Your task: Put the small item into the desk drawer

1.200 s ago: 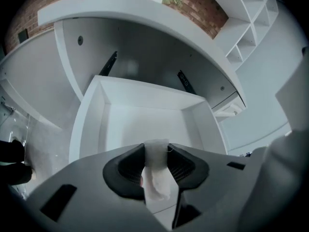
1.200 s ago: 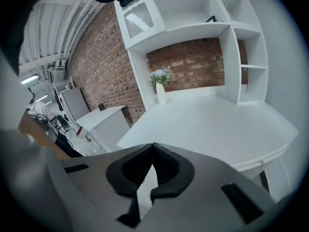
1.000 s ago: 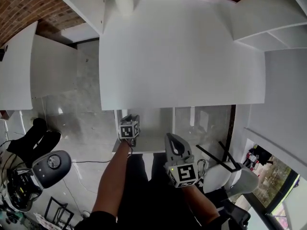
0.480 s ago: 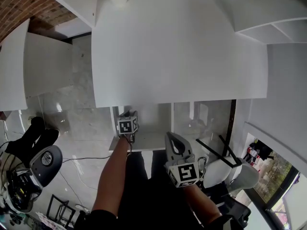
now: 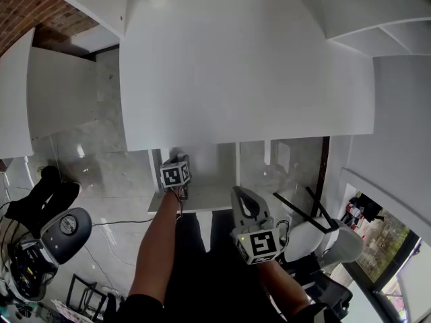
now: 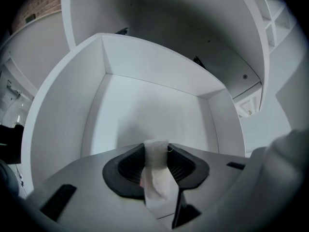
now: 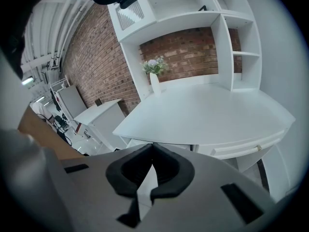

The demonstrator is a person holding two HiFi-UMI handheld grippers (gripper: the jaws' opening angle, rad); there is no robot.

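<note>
Left gripper view looks steeply down into the open desk drawer (image 6: 145, 110), a white box with a bare floor and plain walls. The left tongs (image 6: 155, 152) are pinching the small item (image 6: 155, 175), a white, soft-looking piece that stands between the dark pads and reaches just past their tips. It is held over the inside of the drawer; whether it touches the floor cannot be told. From the head view these tongs sit at the drawer's left end, just under the near edge of the white tabletop (image 5: 249, 66). The right tongs (image 7: 152, 148) are pressed together, tips meeting with nothing between them. They are held to the right, nearer the person and apart from the drawer, aimed toward the tabletop, where a white vase (image 7: 155, 82) stands at the far side.
</note>
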